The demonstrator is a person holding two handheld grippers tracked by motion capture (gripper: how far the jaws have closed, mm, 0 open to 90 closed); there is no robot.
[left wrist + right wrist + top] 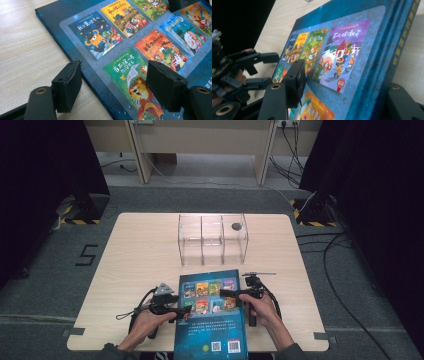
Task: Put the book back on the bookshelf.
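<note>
A dark blue book [211, 312], its cover printed with small colourful pictures, is seen lying at the table's [135, 255] near edge. The left gripper [184, 313] is held open astride its left edge; the right gripper [226, 293] straddles its spine, with contact unclear. A clear box [213, 240] stands beyond.
</note>
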